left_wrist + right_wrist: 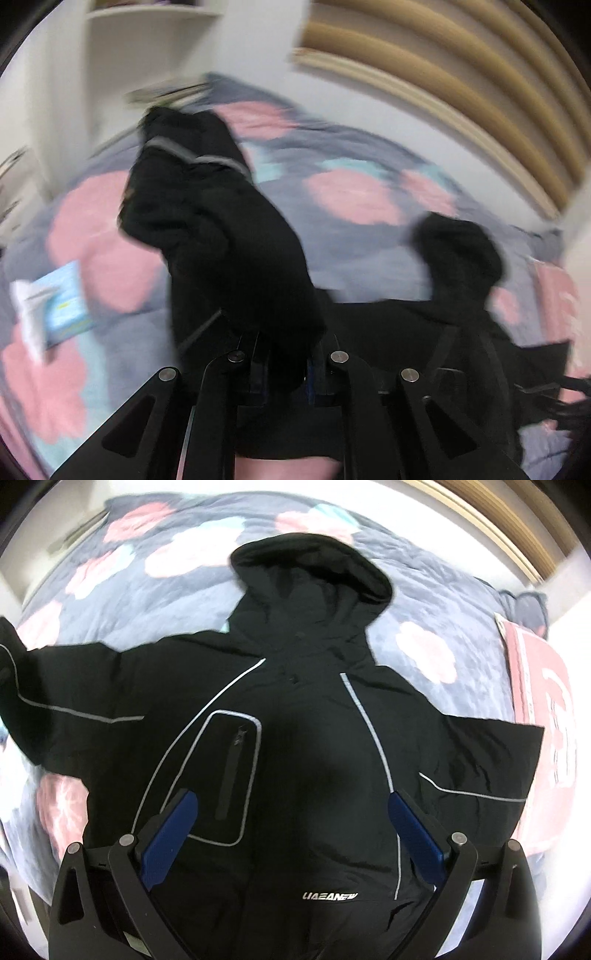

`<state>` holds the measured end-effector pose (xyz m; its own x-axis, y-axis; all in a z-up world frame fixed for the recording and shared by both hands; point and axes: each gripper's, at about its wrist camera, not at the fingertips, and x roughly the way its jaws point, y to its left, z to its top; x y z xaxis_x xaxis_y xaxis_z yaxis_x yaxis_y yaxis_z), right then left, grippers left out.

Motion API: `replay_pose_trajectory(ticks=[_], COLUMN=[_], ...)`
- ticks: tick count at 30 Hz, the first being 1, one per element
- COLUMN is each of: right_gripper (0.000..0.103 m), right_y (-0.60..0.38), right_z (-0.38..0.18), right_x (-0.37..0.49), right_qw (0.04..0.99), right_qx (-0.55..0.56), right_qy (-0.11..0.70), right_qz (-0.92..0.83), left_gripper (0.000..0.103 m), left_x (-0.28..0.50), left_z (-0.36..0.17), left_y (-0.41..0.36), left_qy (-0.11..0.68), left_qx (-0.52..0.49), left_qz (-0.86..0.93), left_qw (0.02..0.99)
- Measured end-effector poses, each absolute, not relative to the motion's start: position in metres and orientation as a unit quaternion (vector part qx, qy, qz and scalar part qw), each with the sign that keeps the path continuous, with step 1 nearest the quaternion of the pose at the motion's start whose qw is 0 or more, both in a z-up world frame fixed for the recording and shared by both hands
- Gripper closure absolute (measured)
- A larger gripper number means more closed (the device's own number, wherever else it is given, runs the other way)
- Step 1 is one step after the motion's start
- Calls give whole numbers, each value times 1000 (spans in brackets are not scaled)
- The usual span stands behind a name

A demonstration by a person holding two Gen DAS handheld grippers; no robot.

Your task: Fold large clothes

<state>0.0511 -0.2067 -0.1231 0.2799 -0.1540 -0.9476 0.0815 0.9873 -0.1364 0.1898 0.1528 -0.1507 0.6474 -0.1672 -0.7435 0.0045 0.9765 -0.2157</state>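
Observation:
A black hooded jacket [303, 738] with thin silver piping lies face up on the bed, its hood [314, 568] at the far end. In the left wrist view, which is blurred, my left gripper [286, 354] is shut on the jacket's sleeve [229, 229]. The sleeve is lifted off the bed and stands up ahead of the fingers. The same sleeve [74, 686] shows at the left edge of the right wrist view. My right gripper [291, 797] hangs open above the chest with nothing between its blue pads [170, 834]. The other sleeve [480, 760] lies flat.
The bed has a grey cover [424, 602] with pink and white flowers. A light blue packet [62, 302] lies on it at the left. A pink and red cloth [546, 716] lies at the right edge. White shelves [147, 37] and wooden slats [443, 74] stand beyond.

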Motion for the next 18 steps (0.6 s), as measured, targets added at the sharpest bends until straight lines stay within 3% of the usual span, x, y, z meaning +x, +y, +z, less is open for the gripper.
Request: replay_pose_trajectory(ticks=[8,14,18], right_gripper=[0,0,0], right_y=[-267,-306,-323], right_z=[-146,-168,-186], right_x=[27,13,9], right_qw=[785,768,760], right_qx=[46,99,111], right_qy=[605,615,622], right_qz=[-125,-146,-152], left_gripper=[90,85,85], left_x=[168,160,159], left_z=[-133,-219,-287], left_y=[-20,-134,-159], left_qy=[435,530,615], left_qx=[-25,9,11], left_qz=[-266,-375,-368], left_qw=[860,761,697])
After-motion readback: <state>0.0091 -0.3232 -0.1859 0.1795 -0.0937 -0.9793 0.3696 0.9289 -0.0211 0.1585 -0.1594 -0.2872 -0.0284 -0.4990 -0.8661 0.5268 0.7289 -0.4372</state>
